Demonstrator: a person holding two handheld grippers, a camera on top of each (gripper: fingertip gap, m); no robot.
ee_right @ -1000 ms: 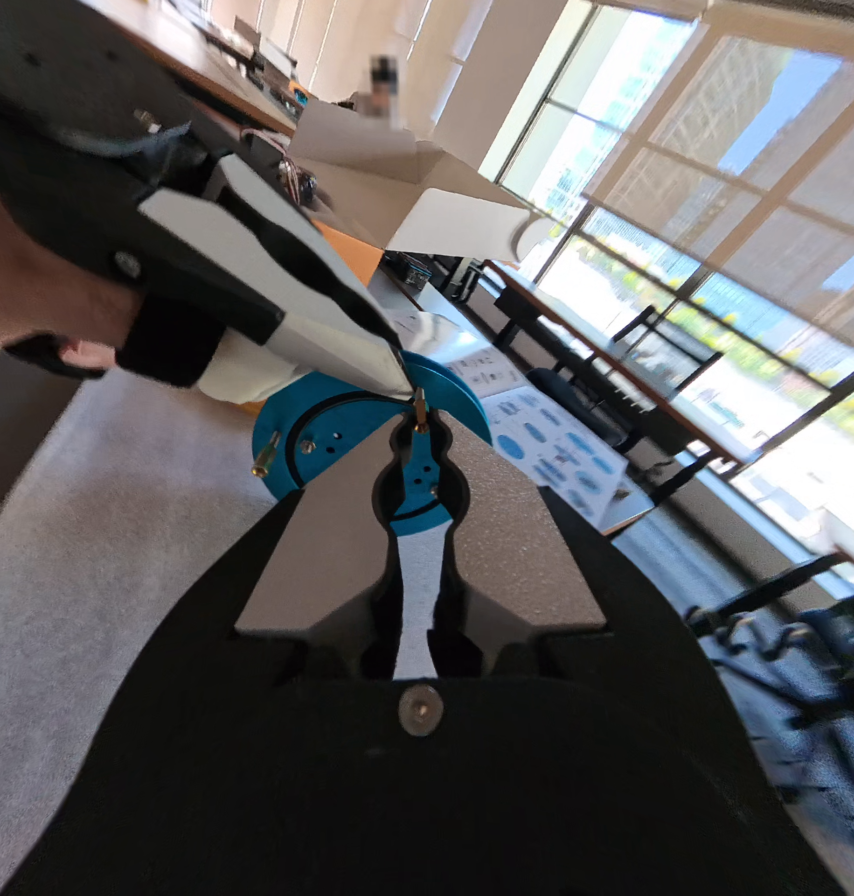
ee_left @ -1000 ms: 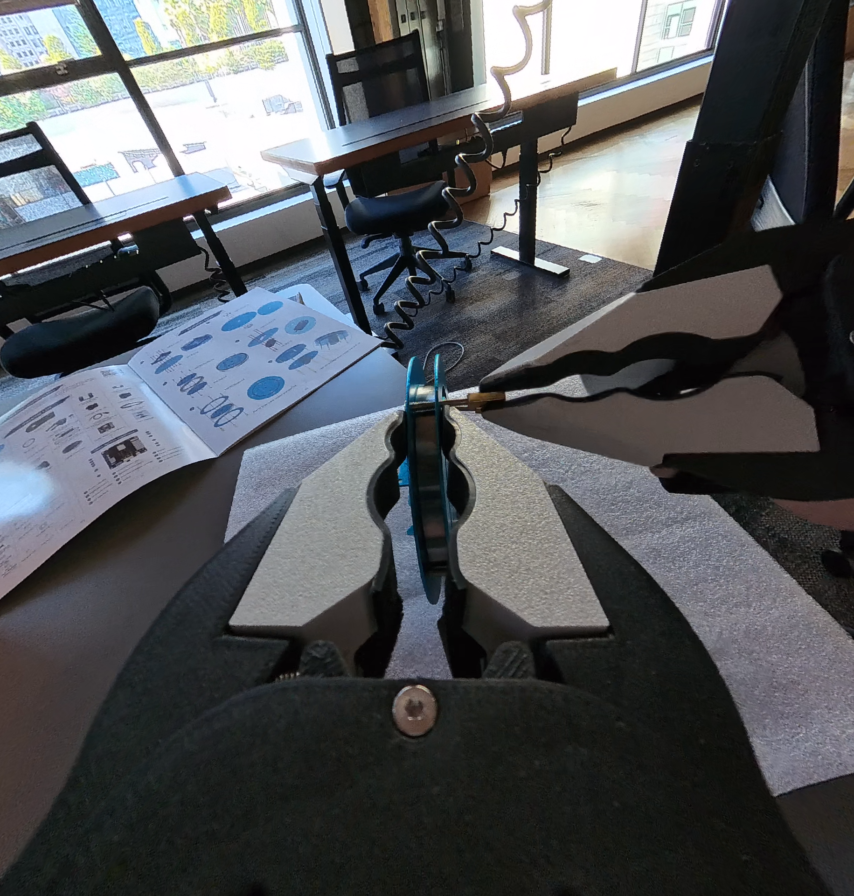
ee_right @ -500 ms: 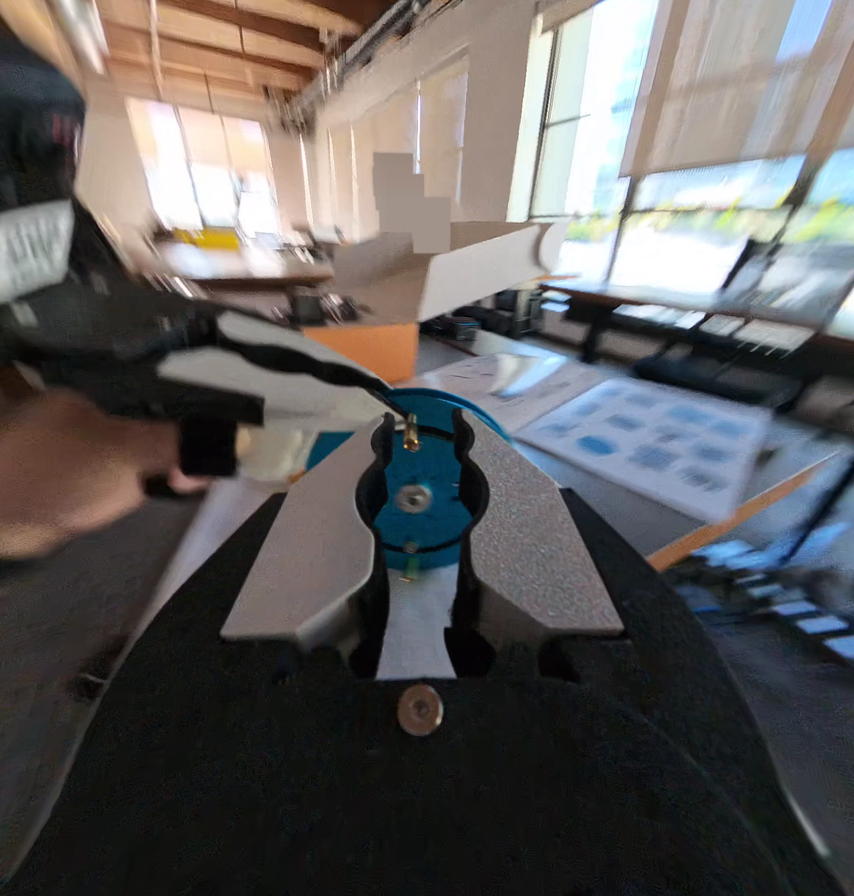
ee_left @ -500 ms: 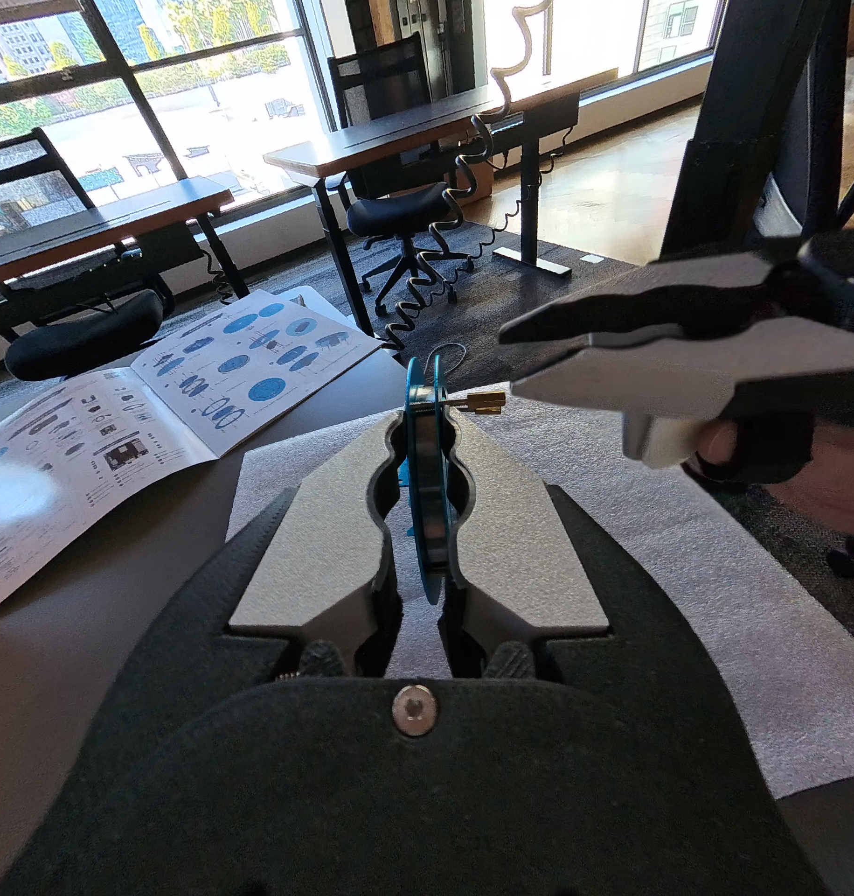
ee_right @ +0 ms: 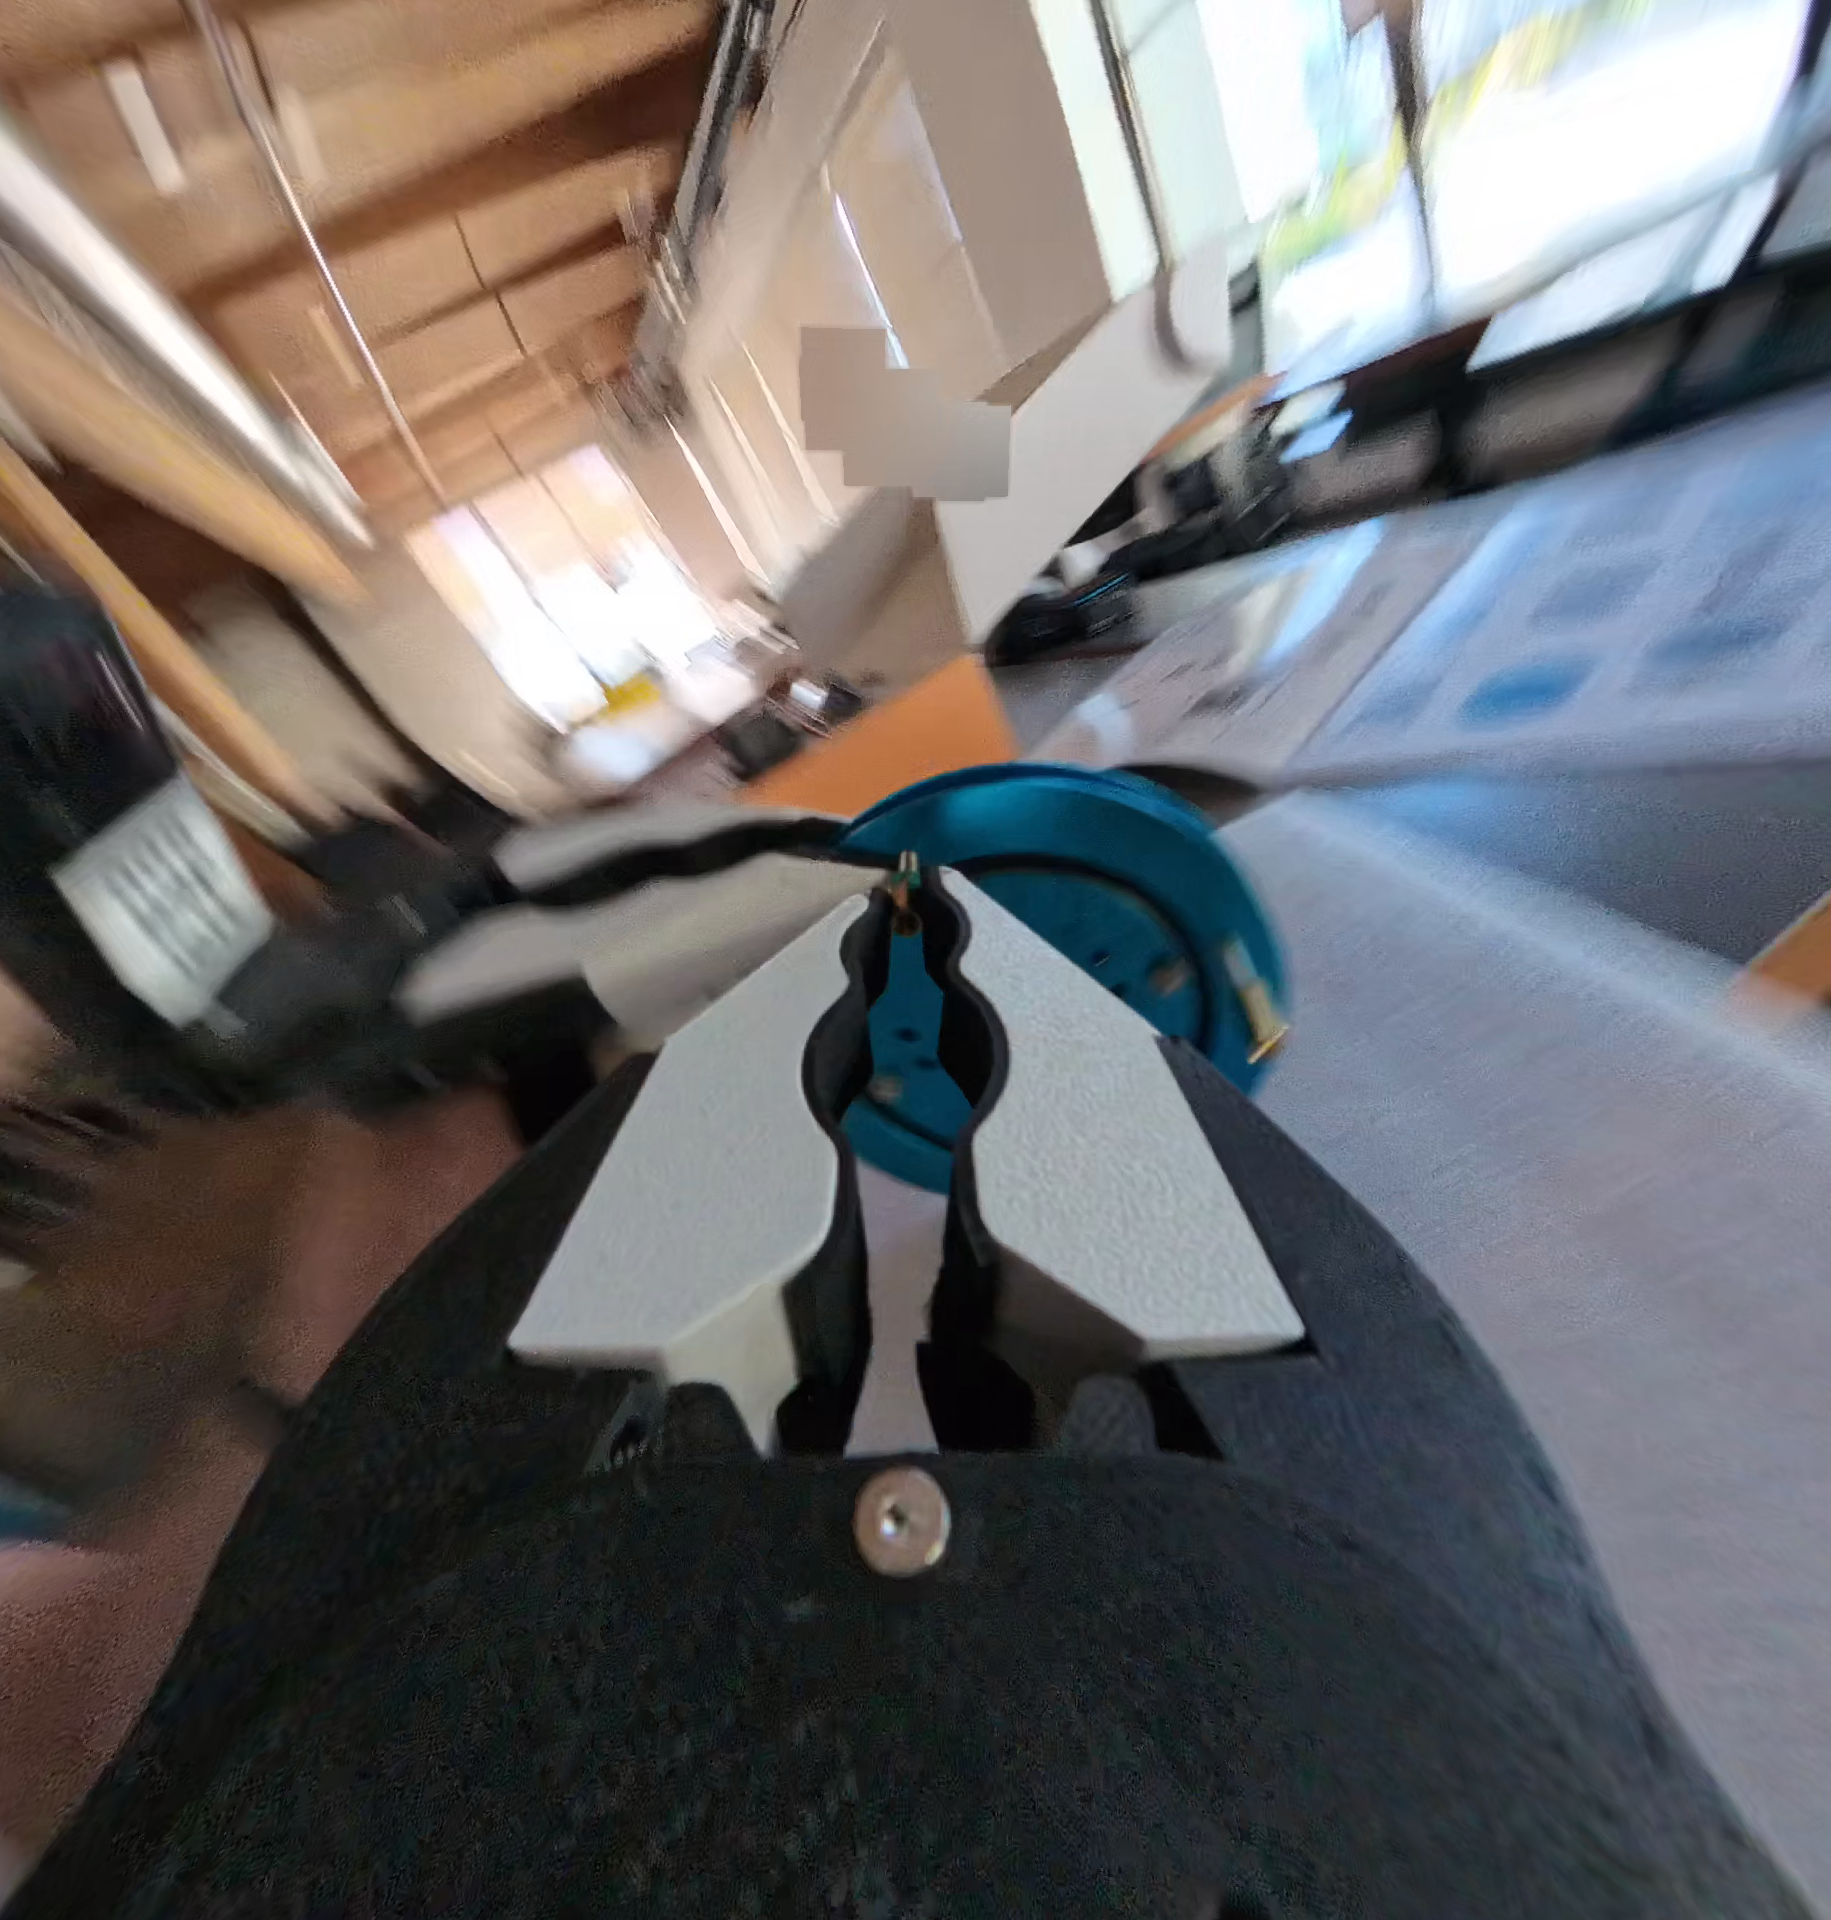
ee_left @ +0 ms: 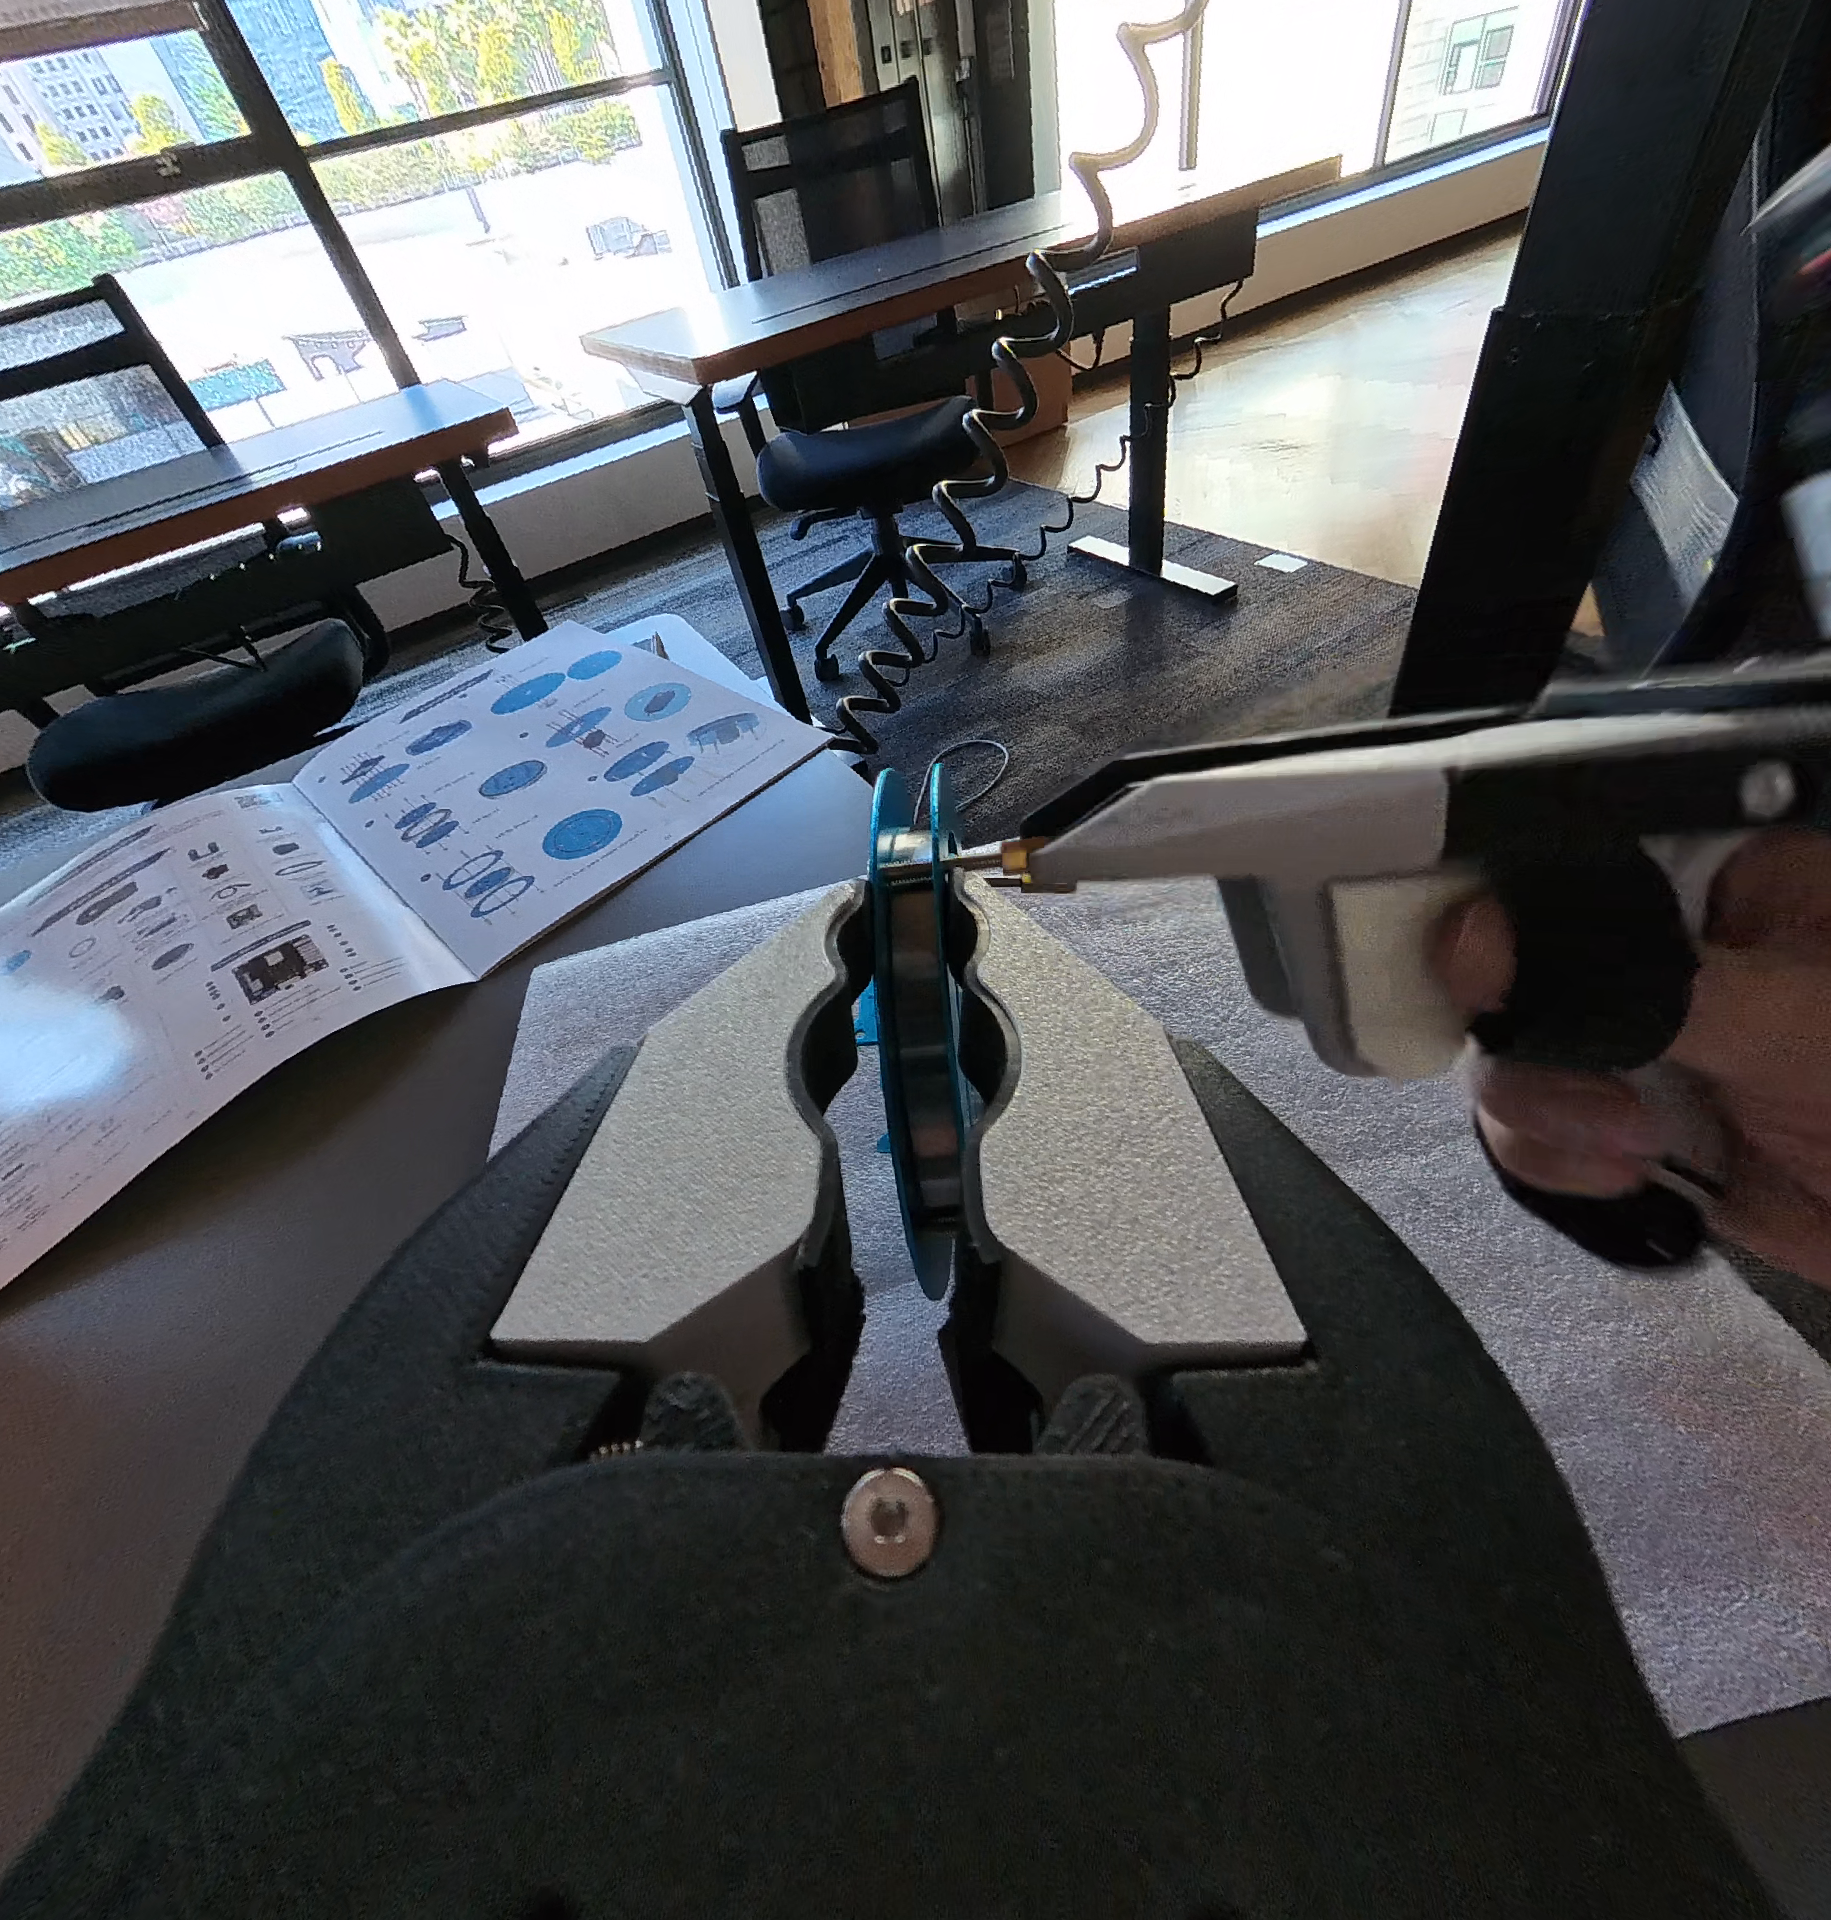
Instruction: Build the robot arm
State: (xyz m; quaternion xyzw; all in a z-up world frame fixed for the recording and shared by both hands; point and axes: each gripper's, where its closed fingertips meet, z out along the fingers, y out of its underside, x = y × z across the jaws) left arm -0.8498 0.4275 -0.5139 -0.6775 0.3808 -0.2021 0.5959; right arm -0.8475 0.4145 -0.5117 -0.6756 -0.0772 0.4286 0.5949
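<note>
My left fingers (ee_left: pixel 916 914) clamp the round blue metal disc assembly (ee_left: pixel 918 1049) on edge above the white foam sheet (ee_left: pixel 1513 1382) on the bench — my right fingers (ee_right: pixel 906 896) pinch a small brass standoff (ee_right: pixel 903 902) at its rim.

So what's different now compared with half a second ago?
The right gripper came back in to the blue disc assembly and closed its tips on the brass standoff it had backed off from. The left gripper stayed clamped on the disc, upright over the foam sheet.
</note>
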